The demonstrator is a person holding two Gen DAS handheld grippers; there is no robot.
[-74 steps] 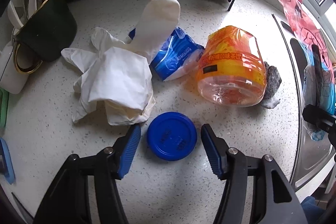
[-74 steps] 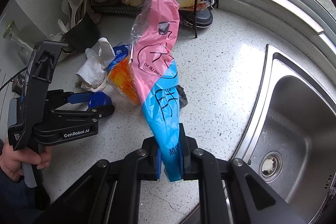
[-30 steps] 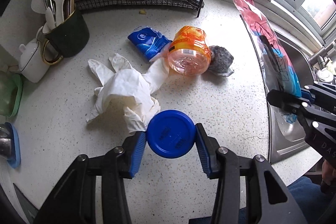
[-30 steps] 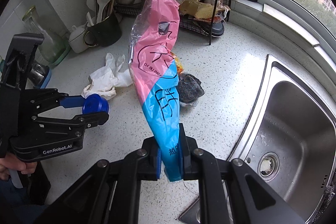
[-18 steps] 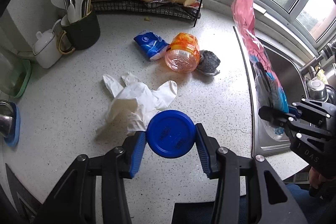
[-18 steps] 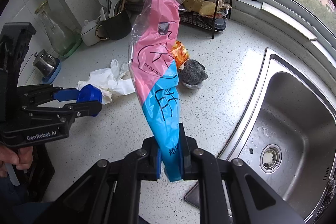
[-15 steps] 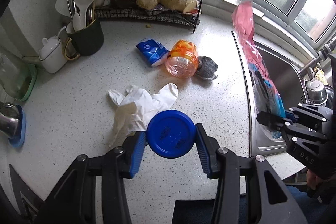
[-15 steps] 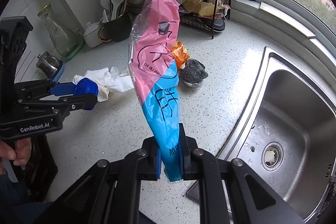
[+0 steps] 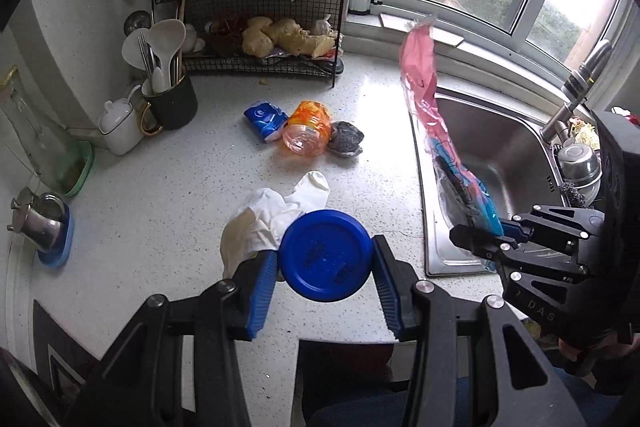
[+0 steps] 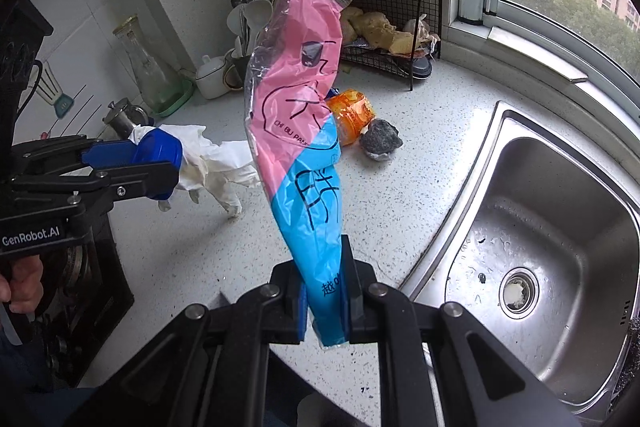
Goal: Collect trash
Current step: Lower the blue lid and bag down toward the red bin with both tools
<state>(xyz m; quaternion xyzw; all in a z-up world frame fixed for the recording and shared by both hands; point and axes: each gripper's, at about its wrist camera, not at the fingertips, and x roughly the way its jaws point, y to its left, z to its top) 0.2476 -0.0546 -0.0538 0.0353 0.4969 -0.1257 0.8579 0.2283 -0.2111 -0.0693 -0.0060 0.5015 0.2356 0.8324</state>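
The left hand-held gripper (image 9: 325,279) is squeezing a round blue lid (image 9: 325,254) between its two blue pads. It is holding the lid up in the air, above the near edge of the speckled white tabletop (image 9: 168,195). A white glove (image 9: 276,213) is showing just behind the lid. From the right wrist view the glove (image 10: 208,163) is hanging beside the lid (image 10: 158,149) with its fingers dangling down, but I cannot tell if the gripper is pinching it too.

The right hand-held gripper (image 10: 324,301) is clamped on the bottom end of a long pink and blue plastic wrapper (image 10: 300,131). The wrapper is standing up tall from the jaws. In the left wrist view the wrapper (image 9: 428,119) is sticking up over the edge of the metal sink (image 9: 492,151).

More trash is lying farther back on the tabletop. An orange plastic jar (image 9: 306,135) is lying on its side. A blue packet (image 9: 264,119) is touching it on one side, and a grey crumpled lump (image 9: 346,143) is touching it on the other side.

A black wire rack (image 9: 260,27) is standing against the wall. A dark cup full of spoons (image 9: 170,99) is sitting next to a small white pot (image 9: 118,127).
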